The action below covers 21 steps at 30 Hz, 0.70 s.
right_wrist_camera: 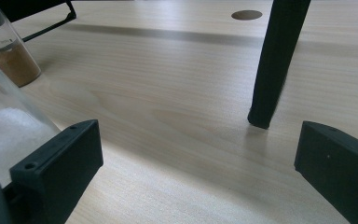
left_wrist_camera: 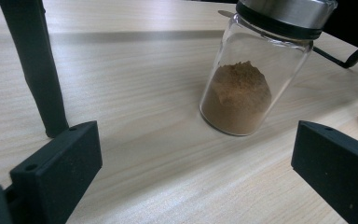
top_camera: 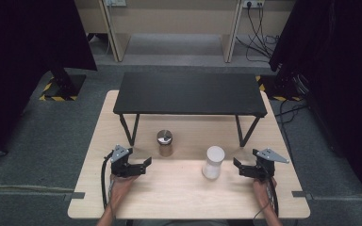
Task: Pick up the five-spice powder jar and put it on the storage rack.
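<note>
A glass jar of brown powder (top_camera: 165, 143) with a metal lid stands upright on the wooden table (top_camera: 184, 188), just in front of the black stand. To its right stands a white-lidded jar of white powder (top_camera: 213, 162). My left gripper (top_camera: 147, 164) rests low at the table's left, open, nothing between its jaws; the brown jar (left_wrist_camera: 242, 88) stands ahead of it and slightly right. My right gripper (top_camera: 237, 165) sits open at the right, close beside the white jar (right_wrist_camera: 9, 135), which lies just outside its left jaw. The brown jar (right_wrist_camera: 9, 53) shows far left there.
A low black stand (top_camera: 188, 93) spans the table's back half on thin angled legs (left_wrist_camera: 37, 70) (right_wrist_camera: 275, 65). A round hole (right_wrist_camera: 246, 15) is in the tabletop behind. Dark curtains and equipment bases flank the table; cables hang at the back right.
</note>
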Motion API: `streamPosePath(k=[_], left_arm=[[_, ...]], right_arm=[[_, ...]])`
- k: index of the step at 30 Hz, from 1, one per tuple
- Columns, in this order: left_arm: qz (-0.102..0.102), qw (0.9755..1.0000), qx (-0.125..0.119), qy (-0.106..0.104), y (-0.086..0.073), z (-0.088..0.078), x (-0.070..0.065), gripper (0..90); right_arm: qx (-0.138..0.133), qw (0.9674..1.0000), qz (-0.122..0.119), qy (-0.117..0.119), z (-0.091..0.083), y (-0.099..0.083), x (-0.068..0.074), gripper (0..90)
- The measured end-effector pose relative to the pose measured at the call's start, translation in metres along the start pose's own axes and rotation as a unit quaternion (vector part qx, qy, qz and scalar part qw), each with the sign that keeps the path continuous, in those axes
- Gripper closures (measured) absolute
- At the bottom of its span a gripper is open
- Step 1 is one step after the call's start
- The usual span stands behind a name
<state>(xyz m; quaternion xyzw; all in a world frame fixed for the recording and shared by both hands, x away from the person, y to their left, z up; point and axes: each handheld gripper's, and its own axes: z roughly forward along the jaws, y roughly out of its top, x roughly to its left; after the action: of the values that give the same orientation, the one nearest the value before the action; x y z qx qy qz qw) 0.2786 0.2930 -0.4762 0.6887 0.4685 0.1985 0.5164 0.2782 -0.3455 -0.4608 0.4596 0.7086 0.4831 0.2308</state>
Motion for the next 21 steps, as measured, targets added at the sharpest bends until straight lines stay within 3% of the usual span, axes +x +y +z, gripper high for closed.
streamPosePath(k=[21], left_arm=[[0.003,1.0000,0.001,-0.002,0.0002,0.0001,0.0002,0.9]], right_arm=[[0.001,1.0000,-0.002,0.000,0.0001,0.0003,0.0004,1.0]])
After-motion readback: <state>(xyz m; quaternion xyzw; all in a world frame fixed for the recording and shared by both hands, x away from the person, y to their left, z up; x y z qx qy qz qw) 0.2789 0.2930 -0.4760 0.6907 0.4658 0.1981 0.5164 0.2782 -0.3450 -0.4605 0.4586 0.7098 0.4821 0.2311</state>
